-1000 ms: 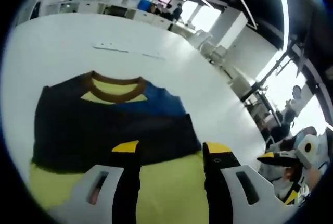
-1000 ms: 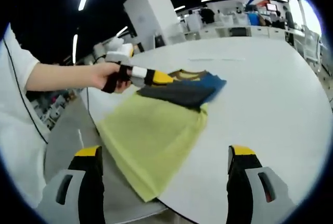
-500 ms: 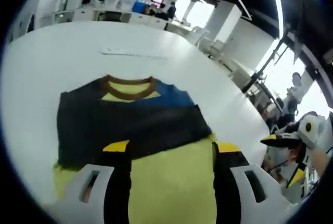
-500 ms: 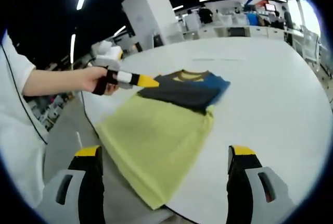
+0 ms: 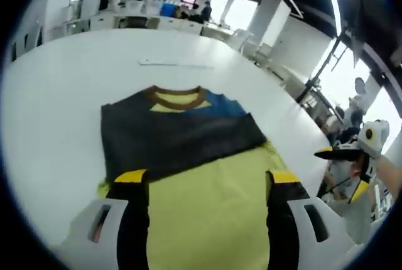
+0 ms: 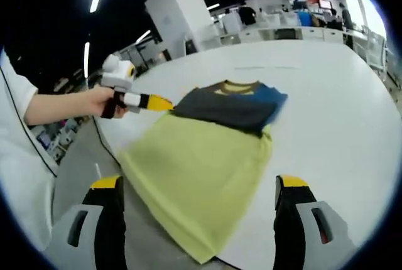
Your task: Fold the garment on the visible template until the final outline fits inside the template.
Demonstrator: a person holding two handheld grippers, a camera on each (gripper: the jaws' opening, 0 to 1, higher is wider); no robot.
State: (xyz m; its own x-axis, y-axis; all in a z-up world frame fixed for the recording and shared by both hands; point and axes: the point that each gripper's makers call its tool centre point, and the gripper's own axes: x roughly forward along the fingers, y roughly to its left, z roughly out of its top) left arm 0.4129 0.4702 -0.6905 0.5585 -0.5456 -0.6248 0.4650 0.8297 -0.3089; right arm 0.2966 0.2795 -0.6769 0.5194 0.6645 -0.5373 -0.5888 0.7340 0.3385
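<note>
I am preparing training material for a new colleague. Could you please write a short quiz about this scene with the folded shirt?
1. True or false: the left hand-held gripper is gripping the shirt.
2. Which part of the shirt hangs over the edge of the table? A) the collar B) the yellow-green lower part C) a blue sleeve
3. What colour is the shirt's collar?

Key: 1. False: it is beside the shirt, holding nothing. 2. B. 3. Brown.
</note>
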